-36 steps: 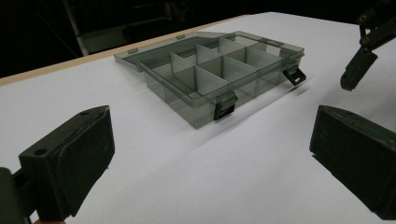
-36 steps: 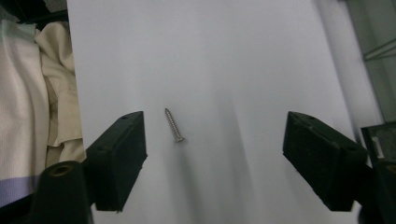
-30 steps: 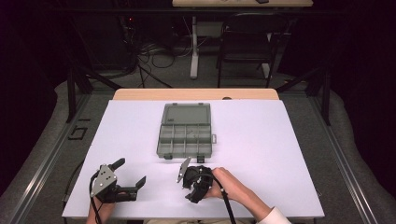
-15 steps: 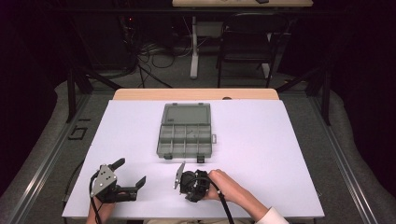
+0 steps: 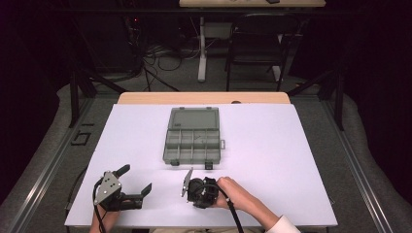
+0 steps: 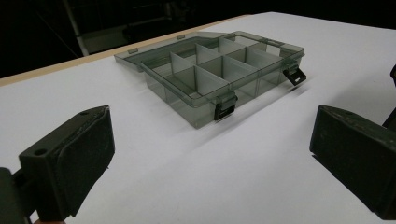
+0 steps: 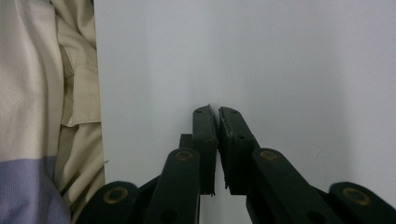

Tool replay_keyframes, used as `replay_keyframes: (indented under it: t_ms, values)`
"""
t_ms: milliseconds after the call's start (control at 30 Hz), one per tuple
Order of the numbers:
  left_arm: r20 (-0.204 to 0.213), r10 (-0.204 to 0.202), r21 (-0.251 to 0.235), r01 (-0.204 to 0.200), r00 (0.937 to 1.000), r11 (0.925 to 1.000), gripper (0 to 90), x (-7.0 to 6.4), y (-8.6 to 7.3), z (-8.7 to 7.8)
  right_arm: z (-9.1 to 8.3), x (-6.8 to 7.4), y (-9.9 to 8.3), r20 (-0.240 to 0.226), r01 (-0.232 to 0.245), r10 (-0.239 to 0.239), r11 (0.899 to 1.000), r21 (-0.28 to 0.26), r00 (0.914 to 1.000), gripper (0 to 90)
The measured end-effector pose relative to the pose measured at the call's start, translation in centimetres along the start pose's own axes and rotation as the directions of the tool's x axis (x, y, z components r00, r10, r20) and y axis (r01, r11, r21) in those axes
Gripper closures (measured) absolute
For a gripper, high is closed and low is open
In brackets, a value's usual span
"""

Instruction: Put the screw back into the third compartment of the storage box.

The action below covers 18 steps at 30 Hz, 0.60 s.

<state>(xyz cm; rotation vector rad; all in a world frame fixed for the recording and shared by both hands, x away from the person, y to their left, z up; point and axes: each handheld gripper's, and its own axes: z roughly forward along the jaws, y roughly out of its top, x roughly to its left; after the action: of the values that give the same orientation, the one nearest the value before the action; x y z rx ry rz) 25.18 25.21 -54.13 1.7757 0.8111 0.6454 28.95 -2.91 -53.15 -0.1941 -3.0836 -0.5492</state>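
The white counter [image 5: 291, 160] carries an open, empty box [image 5: 193, 140] mid-way across. My left claw [image 5: 137, 179] rests near me, jaws wide apart; my right claw [image 7: 217, 112] is pressed together, holding nothing. I judge nothing's started: next, reach for the box.

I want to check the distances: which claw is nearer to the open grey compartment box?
Right. The right claw sits just in front of the box, below its front edge. The left claw is farther off, toward the table's front left corner.
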Motion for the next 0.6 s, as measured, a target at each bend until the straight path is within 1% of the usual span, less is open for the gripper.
replay_keyframes:
  t_ms: [67, 133, 200, 267, 467, 600]
  values:
    - [-0.001, -0.001, -0.001, 0.001, 1.0, 1.0, 0.2, 0.0, 0.0, 0.0, 0.0, 0.0, 0.0, -0.004, -0.003, 0.003, 1.0, -0.005, 1.0, 87.7]
    - [0.0, 0.0, -0.001, 0.0, 1.0, 1.0, 0.2, 0.0, 0.0, 0.0, -0.2, 0.0, 0.0, -0.004, -0.002, 0.002, 1.0, 0.001, 1.0, 87.7]
    - [0.0, 0.001, -0.002, -0.001, 1.0, 1.0, 0.2, 0.0, 0.0, 0.0, -0.2, 0.0, 0.0, 0.009, -0.003, 0.003, 1.0, 0.002, 0.9999, 87.8]
    - [0.0, 0.002, -0.002, -0.002, 1.0, 1.0, 0.2, 0.0, 0.0, 0.0, -0.3, -0.1, -0.1, 0.012, 0.0, 0.0, 1.0, 0.0, 0.9999, 87.8]
    - [0.0, 0.002, -0.001, -0.002, 1.0, 1.0, 0.2, 0.0, 0.0, 0.0, -0.8, -0.2, -0.1, 0.024, -0.012, 0.012, 1.0, -0.014, 0.9996, 87.8]
    - [-0.001, -0.001, -0.001, 0.001, 1.0, 1.0, 0.2, 0.0, 0.0, 0.0, -1.3, -0.4, -0.2, 0.03, -0.014, 0.015, 1.0, -0.01, 0.9995, 87.8]
